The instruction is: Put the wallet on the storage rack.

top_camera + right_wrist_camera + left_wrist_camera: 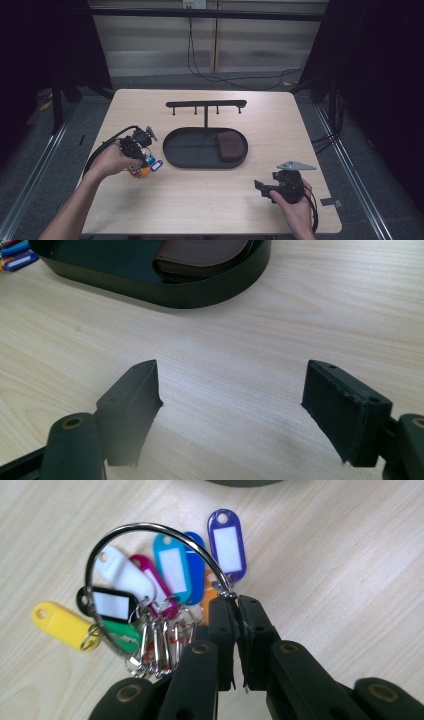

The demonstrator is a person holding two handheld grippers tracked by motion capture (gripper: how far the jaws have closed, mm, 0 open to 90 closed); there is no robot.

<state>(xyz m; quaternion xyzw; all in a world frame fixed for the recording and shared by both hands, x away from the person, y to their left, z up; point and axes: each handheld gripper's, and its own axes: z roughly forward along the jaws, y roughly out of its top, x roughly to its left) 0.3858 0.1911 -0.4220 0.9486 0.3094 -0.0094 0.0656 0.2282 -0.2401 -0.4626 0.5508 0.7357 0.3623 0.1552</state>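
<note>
A large metal key ring (145, 529) carries several coloured plastic key tags (172, 570) and small snap hooks. My left gripper (235, 600) is shut on the ring's wire, pinching it at the jaw tips, with the bunch lifted a little off the wooden table. From the high view the left gripper (145, 161) sits at the table's left with the tags (152, 165) hanging beside it. My right gripper (231, 385) stands open over bare wood with nothing between its jaws; it shows at the front right (260, 186) in the high view.
A black oval tray (200, 162) lies mid-table with a brown pouch (230, 145) in its right end. A black hook rack (206, 104) stands behind it. The tray's wall (165, 292) and pouch (200, 255) show ahead of my right gripper.
</note>
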